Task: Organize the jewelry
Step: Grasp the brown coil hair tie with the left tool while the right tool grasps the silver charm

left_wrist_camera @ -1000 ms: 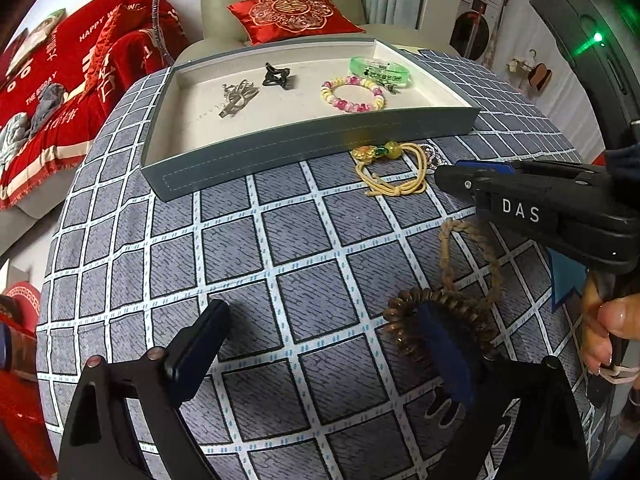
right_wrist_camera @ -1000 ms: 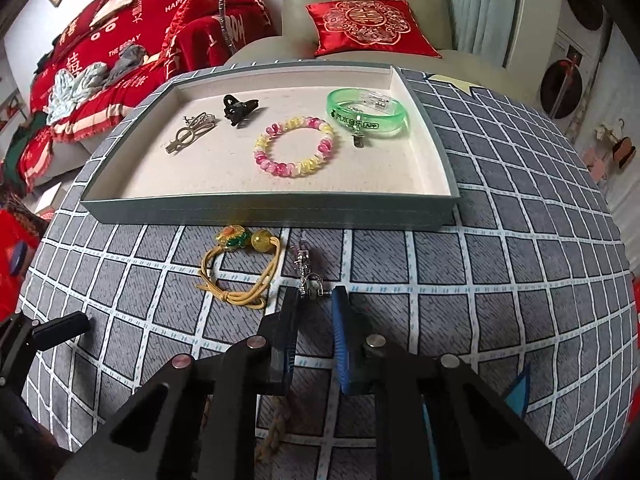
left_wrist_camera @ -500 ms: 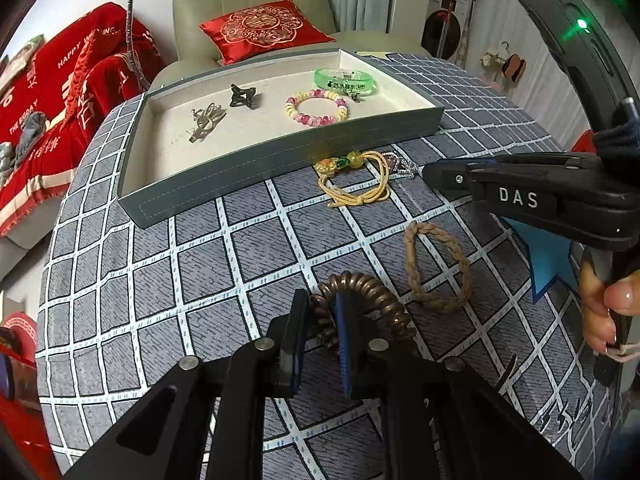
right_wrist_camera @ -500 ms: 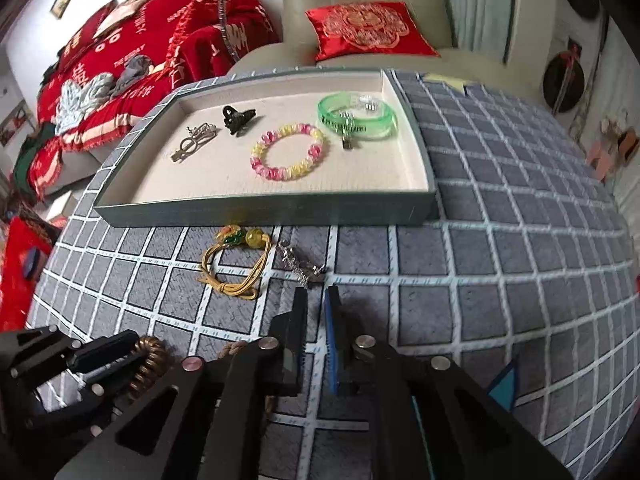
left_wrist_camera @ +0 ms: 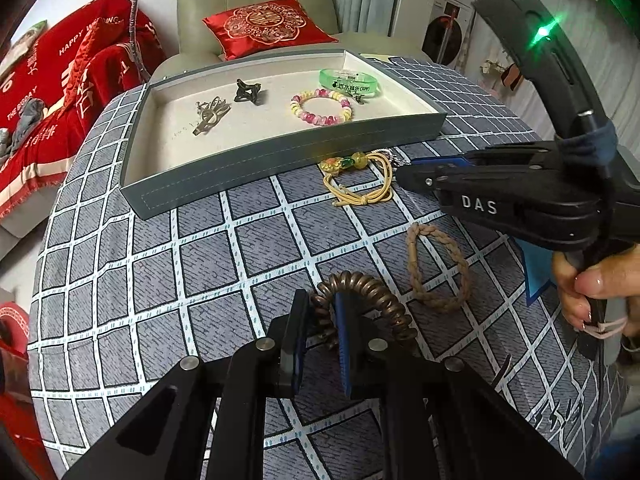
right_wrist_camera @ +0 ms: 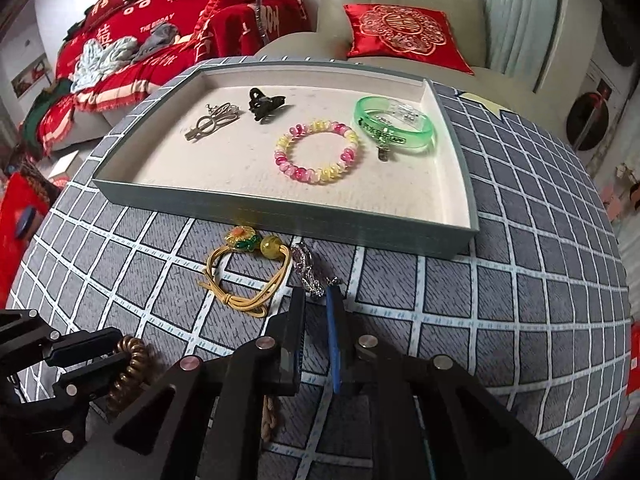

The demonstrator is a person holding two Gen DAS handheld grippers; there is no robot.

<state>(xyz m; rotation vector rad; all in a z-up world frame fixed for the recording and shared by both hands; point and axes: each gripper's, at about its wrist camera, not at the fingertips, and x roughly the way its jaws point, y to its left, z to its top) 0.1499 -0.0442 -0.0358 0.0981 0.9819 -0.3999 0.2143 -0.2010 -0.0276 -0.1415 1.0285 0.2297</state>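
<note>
My left gripper [left_wrist_camera: 322, 304] is shut on a brown coiled bracelet [left_wrist_camera: 368, 292] and holds it over the checked tablecloth; the bracelet also shows in the right wrist view [right_wrist_camera: 130, 368]. My right gripper [right_wrist_camera: 316, 298] is shut on a small silver chain [right_wrist_camera: 306, 268] just in front of the grey tray [right_wrist_camera: 280, 220]. A yellow cord bracelet [right_wrist_camera: 248, 272] with a flower bead lies left of the chain. A braided tan bracelet [left_wrist_camera: 436, 268] lies on the cloth. The tray holds a pink-yellow bead bracelet [right_wrist_camera: 316, 152], a green bangle [right_wrist_camera: 394, 126], a black clip [right_wrist_camera: 264, 104] and a metal hairpin [right_wrist_camera: 212, 122].
The round table has a grey checked cloth [left_wrist_camera: 200, 264]. A beige armchair with a red cushion [right_wrist_camera: 404, 36] stands behind the tray. A sofa with red blankets [right_wrist_camera: 160, 32] is at the back left.
My left gripper closed on the brown coiled bracelet and lifted it slightly. My right gripper moved forward a little and holds the silver chain by the tray.
</note>
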